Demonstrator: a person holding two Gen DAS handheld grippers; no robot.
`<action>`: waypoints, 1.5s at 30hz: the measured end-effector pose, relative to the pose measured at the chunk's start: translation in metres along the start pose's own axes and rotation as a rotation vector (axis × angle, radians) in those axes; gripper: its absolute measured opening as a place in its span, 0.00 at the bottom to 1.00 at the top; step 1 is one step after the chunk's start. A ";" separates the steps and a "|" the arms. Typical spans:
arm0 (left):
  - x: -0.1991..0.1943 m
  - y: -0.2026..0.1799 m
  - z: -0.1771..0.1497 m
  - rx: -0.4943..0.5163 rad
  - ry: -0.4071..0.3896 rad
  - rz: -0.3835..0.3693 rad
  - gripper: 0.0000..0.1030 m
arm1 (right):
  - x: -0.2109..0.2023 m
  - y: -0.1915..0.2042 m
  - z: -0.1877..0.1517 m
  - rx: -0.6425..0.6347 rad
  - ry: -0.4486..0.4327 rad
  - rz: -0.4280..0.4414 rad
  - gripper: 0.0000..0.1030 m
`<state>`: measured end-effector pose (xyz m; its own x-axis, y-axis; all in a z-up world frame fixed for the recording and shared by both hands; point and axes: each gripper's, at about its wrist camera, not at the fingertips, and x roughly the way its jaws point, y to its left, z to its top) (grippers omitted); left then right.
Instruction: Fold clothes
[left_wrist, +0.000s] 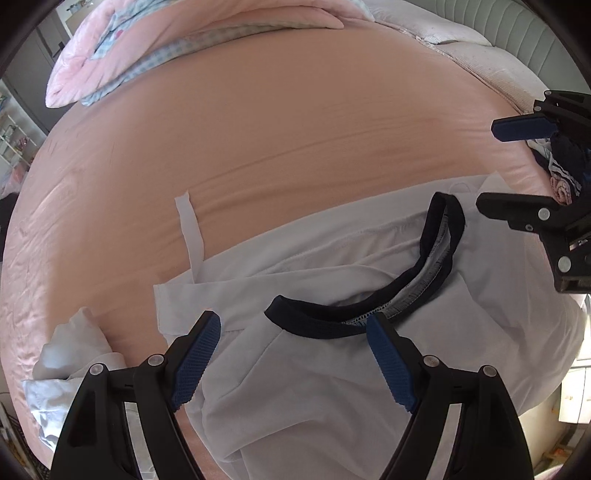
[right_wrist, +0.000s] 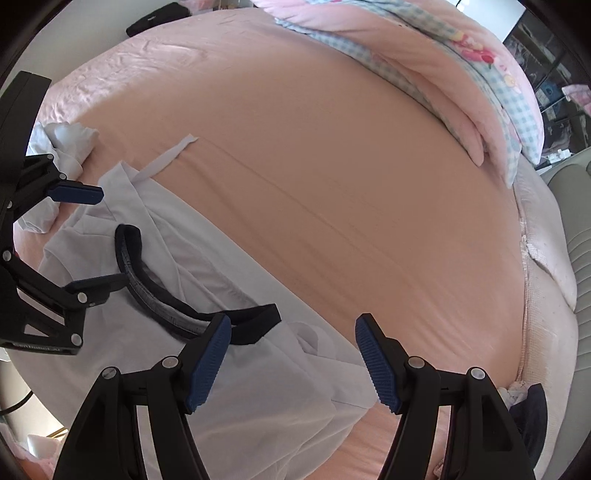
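Observation:
A white shirt (left_wrist: 314, 387) (right_wrist: 258, 387) with a navy collar (left_wrist: 406, 284) (right_wrist: 147, 291) lies rumpled on the pink bed sheet (left_wrist: 295, 129) (right_wrist: 332, 184). A white strip (left_wrist: 190, 229) (right_wrist: 166, 155) of it trails onto the sheet. My left gripper (left_wrist: 293, 325) (right_wrist: 107, 238) hovers open just over the collar end, holding nothing. My right gripper (right_wrist: 291, 325) (left_wrist: 498, 166) is also open and empty, over the shirt's edge at the other side of the collar.
A crumpled white cloth (left_wrist: 74, 347) (right_wrist: 70, 140) lies beside the shirt. A folded pink quilt with blue gingham (left_wrist: 147, 48) (right_wrist: 461, 74) sits at the far side. Dark clothes (left_wrist: 565, 162) (right_wrist: 532, 410) are piled near a padded headboard (left_wrist: 517, 33) (right_wrist: 576, 258).

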<state>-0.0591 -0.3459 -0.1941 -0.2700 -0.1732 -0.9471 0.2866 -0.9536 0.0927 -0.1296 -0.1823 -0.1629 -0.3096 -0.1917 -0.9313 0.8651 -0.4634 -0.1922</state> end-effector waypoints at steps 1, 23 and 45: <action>0.002 0.003 0.000 0.000 0.005 -0.005 0.79 | 0.003 -0.001 -0.002 0.011 0.012 0.016 0.67; 0.025 0.049 0.003 -0.167 0.008 -0.292 0.62 | 0.041 -0.003 -0.017 -0.083 0.058 0.180 0.67; 0.033 0.033 -0.008 -0.113 -0.111 -0.158 0.46 | 0.048 0.019 -0.017 -0.127 0.097 0.074 0.67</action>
<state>-0.0513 -0.3809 -0.2249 -0.4174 -0.0562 -0.9070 0.3324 -0.9383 -0.0948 -0.1214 -0.1860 -0.2165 -0.2087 -0.1339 -0.9688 0.9289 -0.3370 -0.1535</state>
